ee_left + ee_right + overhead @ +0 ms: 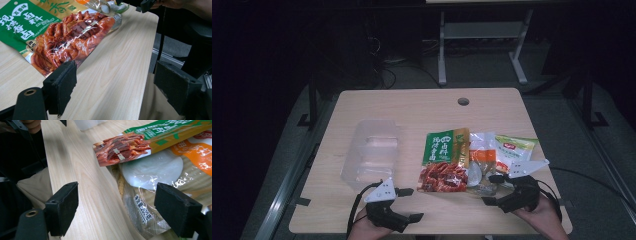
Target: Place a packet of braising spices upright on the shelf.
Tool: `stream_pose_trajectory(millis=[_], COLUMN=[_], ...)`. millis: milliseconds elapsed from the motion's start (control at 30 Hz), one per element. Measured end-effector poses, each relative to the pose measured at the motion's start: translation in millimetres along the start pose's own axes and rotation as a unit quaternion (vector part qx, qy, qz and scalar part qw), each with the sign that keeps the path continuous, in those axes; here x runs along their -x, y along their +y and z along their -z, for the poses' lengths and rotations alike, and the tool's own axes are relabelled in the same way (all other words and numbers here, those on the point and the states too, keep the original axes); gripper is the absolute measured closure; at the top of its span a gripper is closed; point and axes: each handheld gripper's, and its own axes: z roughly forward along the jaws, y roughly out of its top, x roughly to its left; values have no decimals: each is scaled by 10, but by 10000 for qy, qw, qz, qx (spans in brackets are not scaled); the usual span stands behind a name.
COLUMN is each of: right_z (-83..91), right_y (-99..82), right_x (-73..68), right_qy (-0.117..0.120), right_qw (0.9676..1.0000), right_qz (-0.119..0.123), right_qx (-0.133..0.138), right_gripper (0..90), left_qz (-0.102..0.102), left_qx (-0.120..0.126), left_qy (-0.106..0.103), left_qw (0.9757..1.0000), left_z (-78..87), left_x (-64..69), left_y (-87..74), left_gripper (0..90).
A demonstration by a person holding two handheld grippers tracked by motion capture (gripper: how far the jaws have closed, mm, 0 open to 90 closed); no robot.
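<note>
Three food packets lie side by side on the wooden table [412,107]: a green and red spice packet [443,160], an orange and white packet [482,155], and a pale green packet [516,147]. My left gripper [412,204] is open near the front edge, pointing right at the red end of the spice packet [62,37], with bare table between its jaws. My right gripper [489,189] is open too, pointing left, just in front of the packets. In the right gripper view its jaws straddle the table and the corner of a clear packet [152,170] without touching it.
An empty clear plastic container [372,150] stands left of the packets. A round cable hole [463,101] sits near the table's far edge. Beyond it, dark floor holds metal table legs [442,50]. The table's front edge runs close beside both grippers.
</note>
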Motion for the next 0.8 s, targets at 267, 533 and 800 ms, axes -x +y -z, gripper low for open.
stream_pose_trajectory(millis=[267, 533, 800], right_z=[-29, -88, -296], right_y=[32, 269, 621], right_x=[15, 130, 383], right_qy=[69, 180, 236], right_qw=[9998, 9994, 9984], right_qz=[-160, -290, -421], right_qx=[74, 77, -295], right_gripper=[176, 161, 189], left_qz=[-12, 74, 35], left_qx=[29, 98, 103], left_qy=[-11, -37, -20], left_qw=[10000, 9999, 9999], left_z=[18, 17, 11], left_x=[15, -13, -15], left_y=[2, 9, 21], left_gripper=[182, 181, 182])
